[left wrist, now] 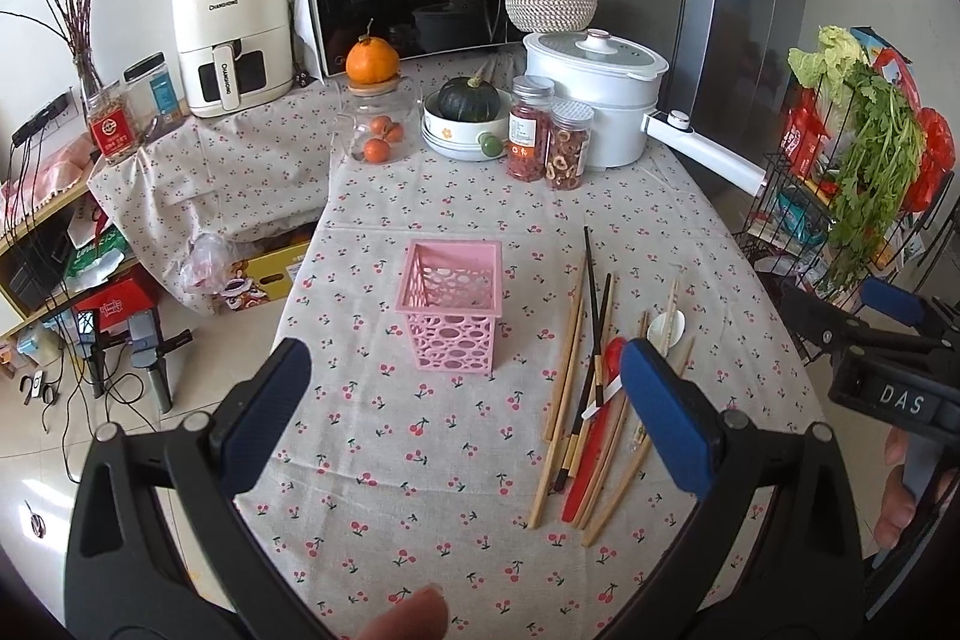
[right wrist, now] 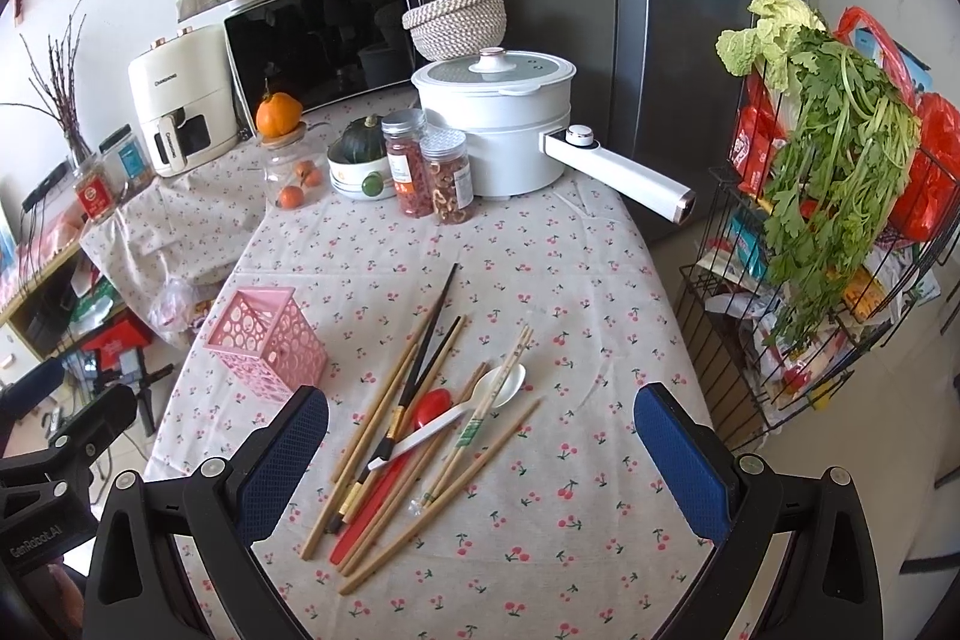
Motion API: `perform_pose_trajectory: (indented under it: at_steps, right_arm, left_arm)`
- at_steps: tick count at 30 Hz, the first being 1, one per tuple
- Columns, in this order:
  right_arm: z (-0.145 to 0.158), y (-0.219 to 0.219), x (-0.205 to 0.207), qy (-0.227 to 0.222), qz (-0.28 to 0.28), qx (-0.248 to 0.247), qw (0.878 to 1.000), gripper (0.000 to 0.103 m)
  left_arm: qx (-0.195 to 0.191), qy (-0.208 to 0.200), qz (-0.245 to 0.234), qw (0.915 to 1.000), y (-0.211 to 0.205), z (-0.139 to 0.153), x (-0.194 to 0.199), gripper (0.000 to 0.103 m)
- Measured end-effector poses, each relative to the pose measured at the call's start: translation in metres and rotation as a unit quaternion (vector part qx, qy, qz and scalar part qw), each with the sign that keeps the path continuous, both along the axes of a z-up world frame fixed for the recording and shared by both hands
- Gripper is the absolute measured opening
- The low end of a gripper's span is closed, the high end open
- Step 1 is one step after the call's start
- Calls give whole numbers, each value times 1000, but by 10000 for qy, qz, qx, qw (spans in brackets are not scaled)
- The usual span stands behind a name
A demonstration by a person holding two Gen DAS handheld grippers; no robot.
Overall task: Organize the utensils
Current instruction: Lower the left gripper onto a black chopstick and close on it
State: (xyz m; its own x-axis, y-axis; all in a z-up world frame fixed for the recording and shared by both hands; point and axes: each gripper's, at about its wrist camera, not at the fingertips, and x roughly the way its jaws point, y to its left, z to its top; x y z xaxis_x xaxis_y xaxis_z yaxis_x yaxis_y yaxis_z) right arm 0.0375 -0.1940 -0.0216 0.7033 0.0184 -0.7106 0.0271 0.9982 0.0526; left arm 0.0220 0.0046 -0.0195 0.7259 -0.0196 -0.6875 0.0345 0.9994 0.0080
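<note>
A pink perforated utensil holder (left wrist: 451,307) (right wrist: 268,343) stands upright and empty on the cherry-print tablecloth. To its right lies a loose pile of wooden chopsticks (left wrist: 564,400) (right wrist: 384,454), dark chopsticks (left wrist: 591,304) (right wrist: 429,334), a red spoon (left wrist: 594,454) (right wrist: 432,407) and a white spoon (left wrist: 667,327) (right wrist: 501,385). My left gripper (left wrist: 465,418) is open above the cloth in front of the holder. My right gripper (right wrist: 483,451) is open over the pile, holding nothing; it also shows at the right edge of the left wrist view, as the right gripper (left wrist: 888,340).
Behind stand jars of dried fruit (left wrist: 549,133) (right wrist: 429,175), a white electric pot (left wrist: 600,94) (right wrist: 498,124) with a long handle, a bowl with a squash (left wrist: 465,118), a glass jar (left wrist: 378,124), a microwave (left wrist: 414,4) and an air fryer (left wrist: 231,34). A wire rack of vegetables (right wrist: 840,220) stands right of the table.
</note>
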Motion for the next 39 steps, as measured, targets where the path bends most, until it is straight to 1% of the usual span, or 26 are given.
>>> perform_pose_trajectory:
  at_steps: [2, 5, 8, 10, 13, 16, 18, 20, 22, 24, 25, 26, 27, 29, 31, 32, 36, 37, 39]
  right_arm:
    - [-4, -4, 8, 112, 30, -53, 9999, 103]
    - [-12, -10, 21, 320, 68, -140, 9994, 103]
    - [-21, -21, 35, 542, 84, -118, 9984, 103]
    - [-27, -32, 43, 698, 26, -11, 9976, 103]
    - [-38, -53, 58, 1003, -10, 279, 9946, 103]
    - [-52, -73, 71, 1256, -142, 530, 9906, 102]
    - [-60, -85, 77, 1359, -241, 666, 9882, 101]
    - [-67, -95, 82, 1430, -345, 802, 9859, 99]
    - [-72, -103, 88, 1488, -422, 925, 9836, 99]
    - [-76, -109, 94, 1549, -445, 1033, 9815, 98]
    - [-78, -110, 97, 1566, -435, 1069, 9809, 97]
    - [-80, -112, 101, 1582, -421, 1093, 9804, 97]
    - [-82, -113, 103, 1599, -414, 1105, 9801, 97]
    - [-86, -114, 108, 1645, -404, 1101, 9794, 96]
    - [-90, -116, 112, 1700, -393, 1105, 9785, 96]
    - [-92, -117, 113, 1714, -388, 1107, 9782, 96]
    - [-95, -121, 116, 1740, -382, 1115, 9777, 96]
    - [-95, -122, 117, 1742, -373, 1115, 9777, 96]
    - [-95, -123, 118, 1747, -383, 1115, 9775, 96]
  left_arm:
    - [-20, 105, -96, 9999, -3, -1, 7, 102]
    - [-125, 484, -464, 9977, -13, -3, 23, 102]
    - [-122, 725, -713, 9947, -25, -8, 39, 102]
    - [-132, 964, -859, 9915, -35, -15, 52, 102]
    - [-299, 1355, -1115, 9840, -50, -26, 73, 102]
    - [-384, 1526, -1282, 9792, -68, -35, 95, 101]
    - [-296, 1598, -1347, 9775, -81, -41, 113, 96]
    - [-183, 1725, -1413, 9746, -95, -52, 133, 85]
    - [-171, 1965, -1434, 9698, -105, -68, 155, 78]
    - [-257, 2236, -1410, 9641, -114, -86, 177, 66]
    - [-301, 2345, -1365, 9620, -117, -95, 187, 56]
    - [-323, 2436, -1311, 9604, -120, -102, 195, 47]
    - [-342, 2497, -1263, 9594, -123, -109, 203, 43]
    - [-310, 2596, -1190, 9578, -130, -121, 215, 29]
    - [-219, 2709, -1149, 9555, -135, -131, 224, 22]
    - [-162, 2753, -1111, 9548, -137, -136, 228, 21]
    - [-16, 2899, -934, 9525, -142, -150, 235, 20]
    - [28, 2925, -913, 9519, -144, -153, 236, 18]
    - [142, 2922, -854, 9524, -146, -155, 237, 17]
